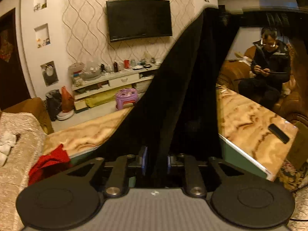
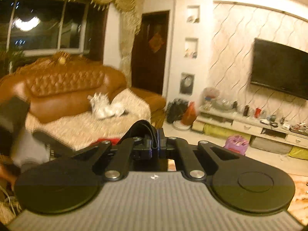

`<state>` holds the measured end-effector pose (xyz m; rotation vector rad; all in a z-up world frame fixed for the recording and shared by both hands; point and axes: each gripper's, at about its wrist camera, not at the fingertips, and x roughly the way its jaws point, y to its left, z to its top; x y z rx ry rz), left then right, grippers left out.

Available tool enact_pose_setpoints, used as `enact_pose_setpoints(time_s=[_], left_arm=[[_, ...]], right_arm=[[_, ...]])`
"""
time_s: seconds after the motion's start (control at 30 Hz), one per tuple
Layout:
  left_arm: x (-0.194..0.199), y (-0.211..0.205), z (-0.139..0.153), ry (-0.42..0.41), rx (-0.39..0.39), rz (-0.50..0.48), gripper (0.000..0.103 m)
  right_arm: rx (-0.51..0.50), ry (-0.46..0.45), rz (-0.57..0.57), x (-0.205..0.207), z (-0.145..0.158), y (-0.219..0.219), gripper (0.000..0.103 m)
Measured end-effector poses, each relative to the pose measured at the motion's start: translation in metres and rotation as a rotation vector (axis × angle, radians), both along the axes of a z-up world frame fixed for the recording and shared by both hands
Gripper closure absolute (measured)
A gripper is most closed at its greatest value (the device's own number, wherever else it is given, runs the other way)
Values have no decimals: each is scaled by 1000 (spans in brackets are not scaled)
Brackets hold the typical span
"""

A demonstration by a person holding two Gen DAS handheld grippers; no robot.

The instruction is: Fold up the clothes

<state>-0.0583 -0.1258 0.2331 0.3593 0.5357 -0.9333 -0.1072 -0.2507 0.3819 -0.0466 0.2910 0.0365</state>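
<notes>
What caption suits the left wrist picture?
Black garment hangs between the left claw's parted fingers above a marble-patterned table.

Wall-mounted TV (image 1: 139, 20), tufted sofa (image 2: 65, 88) — dark window (image 2: 42, 23)

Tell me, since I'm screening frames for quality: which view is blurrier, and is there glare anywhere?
Right wrist view: motion-smeared, the sofa streaked, a lamp's reflection flaring in the window. Left wrist view: sharper, warm-tinted, fisheye-bent, the black garment featureless.

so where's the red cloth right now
In the left wrist view, the crumpled red cloth lies at lower left, at the near corner of the marble-patterned table, beside the beige-covered sofa seat.
</notes>
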Motion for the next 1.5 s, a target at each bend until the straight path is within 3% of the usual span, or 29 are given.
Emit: enact_pose_setpoints(time_s=[0.03, 0.1, 0.27, 0.33, 0.4, 0.67, 0.83, 1.0, 1.13, 1.17, 1.23, 1.3, 1.33, 1.37, 1.4, 1.5], left_arm=[[-3, 0, 0, -2, -1, 9, 69], [-10, -2, 1, -6, -3, 26, 43], [-39, -8, 16, 13, -53, 14, 26], [-59, -11, 22, -17, -58, -7, 24], [-80, -14, 27, -44, -64, -13, 15], [-120, -38, 36, -72, -90, 158, 15], [-131, -28, 49, -23, -229, 188, 15], [-137, -17, 47, -76, -207, 288, 15], [-136, -4, 23, -109, -141, 314, 16], [-134, 1, 15, -100, -114, 313, 18], [-131, 13, 4, -78, -88, 300, 35], [-129, 29, -2, -54, -90, 290, 66], [-125, 38, -2, -43, -95, 285, 72], [-120, 46, -1, -34, -98, 279, 87], [-116, 55, 3, -44, -91, 276, 95], [-101, 73, 27, -136, -43, 312, 97]], right_arm=[[12, -12, -9, -6, 5, -2, 96], [8, -30, -19, -14, 14, -7, 96], [-10, -59, -32, -21, 28, -8, 96], [-14, -68, -37, -22, 28, -16, 96], [-14, -77, -41, -26, 33, -15, 96], [-16, -70, 1, -51, 47, 1, 96], [-69, -40, 53, -64, 53, 20, 96], [-125, -22, 111, -78, 55, 47, 96], [-135, -21, 145, -88, 59, 65, 96], [-131, -23, 149, -90, 61, 67, 96], [-126, -29, 153, -93, 66, 71, 96], [-124, -33, 149, -95, 70, 72, 96], [-125, -34, 144, -96, 71, 72, 96], [-125, -35, 139, -97, 73, 71, 96], [-125, -35, 134, -97, 75, 71, 96], [-120, -22, 107, -97, 77, 65, 96]])
